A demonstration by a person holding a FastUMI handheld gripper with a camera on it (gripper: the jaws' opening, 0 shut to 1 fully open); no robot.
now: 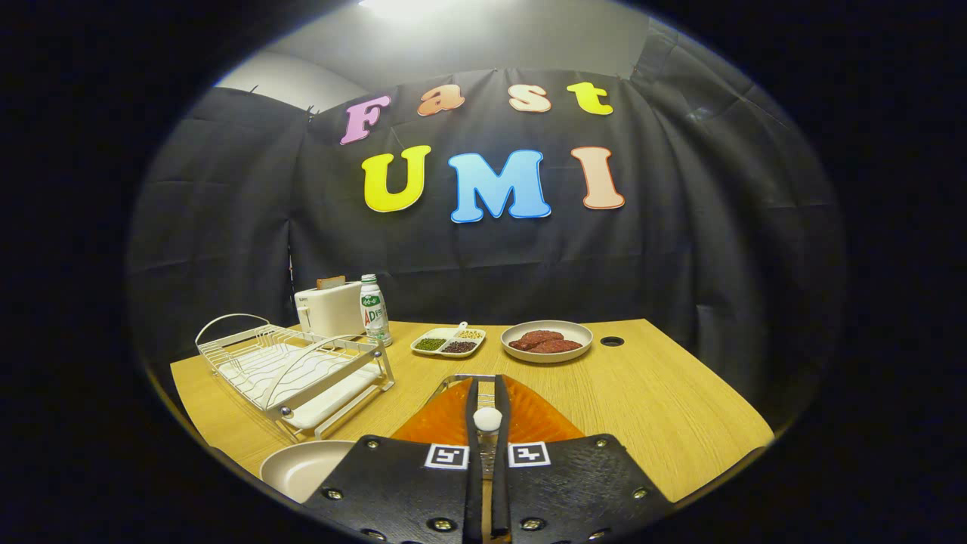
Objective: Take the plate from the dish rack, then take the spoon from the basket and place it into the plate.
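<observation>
We see our black two-finger gripper (487, 412) with its fingers pressed close together on a white spoon (487, 420). The round white end sticks up between the fingers, and the spoon's long side runs straight away from us, the same way the fingers point. Under the fingers sits an orange basket (529, 415) on the light wooden table (665, 408). Beside us on the left lies a round cream plate (302, 466), flat on the table near its front edge. A bit farther left stands the white wire dish rack (291, 366). The table on the right is bare wood. Far back sit a grey bowl of brown food (547, 341), a small white tray of beans (449, 342), a bottle (374, 308) and a white toaster (330, 308).
</observation>
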